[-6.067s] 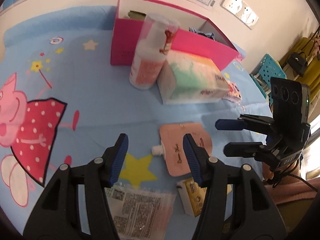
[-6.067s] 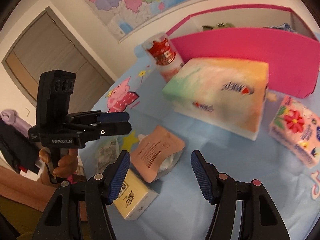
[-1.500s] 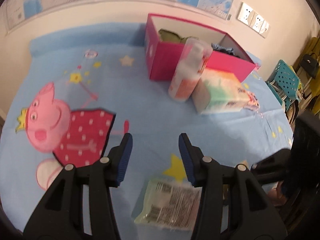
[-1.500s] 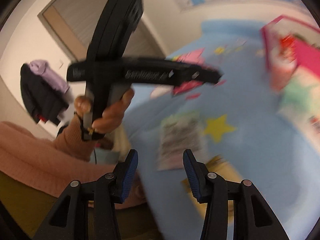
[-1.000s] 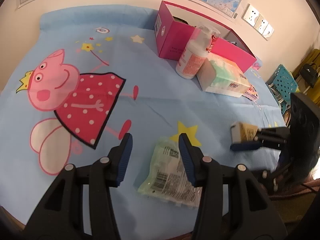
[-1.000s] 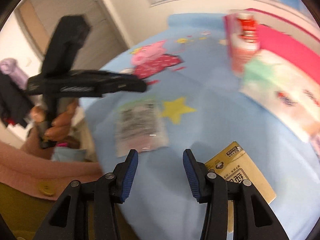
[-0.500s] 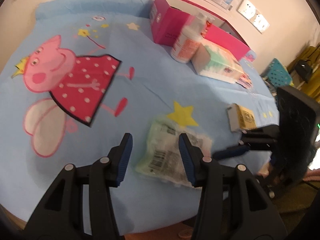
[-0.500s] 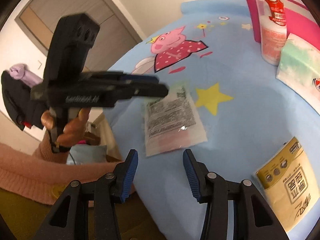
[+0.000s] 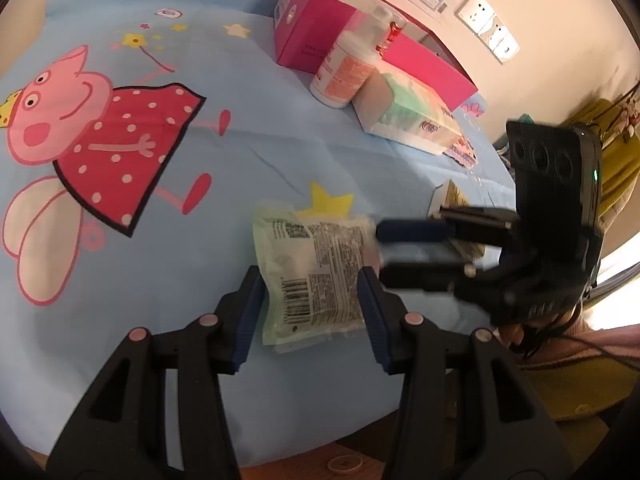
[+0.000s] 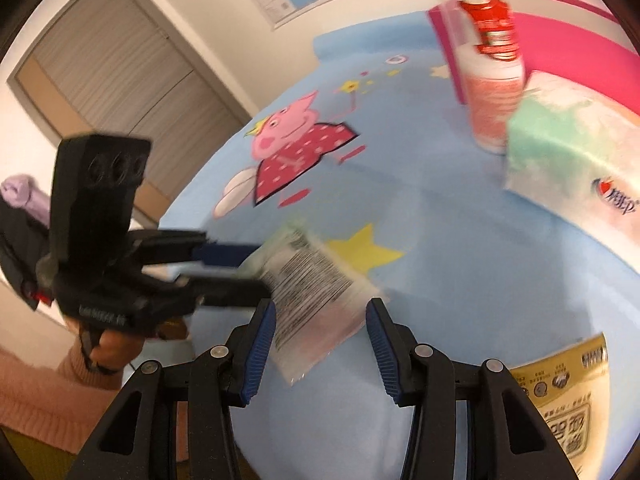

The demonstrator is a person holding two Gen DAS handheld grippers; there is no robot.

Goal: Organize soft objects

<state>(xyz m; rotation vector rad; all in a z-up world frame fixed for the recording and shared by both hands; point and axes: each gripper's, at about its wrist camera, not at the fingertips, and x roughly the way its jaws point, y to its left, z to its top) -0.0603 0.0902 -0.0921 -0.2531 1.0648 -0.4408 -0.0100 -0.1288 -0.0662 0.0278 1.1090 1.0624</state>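
Observation:
A clear plastic packet (image 9: pixel 316 276) with a barcode and printed label lies flat on the blue cartoon tablecloth (image 9: pixel 200 240) near the front edge. My left gripper (image 9: pixel 312 312) is open, and its blue pads stand on either side of the packet's near end without pressing it. From the right, my open right gripper (image 9: pixel 382 250) points its fingertips at the packet's right edge. In the right wrist view the packet (image 10: pixel 316 280) lies just ahead of the right gripper (image 10: pixel 320 340), with the left gripper (image 10: pixel 264 270) reaching in from the left. That view is blurred.
A pink open box (image 9: pixel 312 40) stands at the back, with a white bottle (image 9: pixel 348 72) and a pastel tissue pack (image 9: pixel 408 116) in front of it. A yellow tissue pack (image 10: pixel 568 392) lies at the right. The table's front edge is close below the grippers. A door (image 10: pixel 120 80) is at the left.
Both grippers have closed in on the packet. The left one tipped down until its pads flank the packet, and the right one swung in from the side. Neither gap changed.

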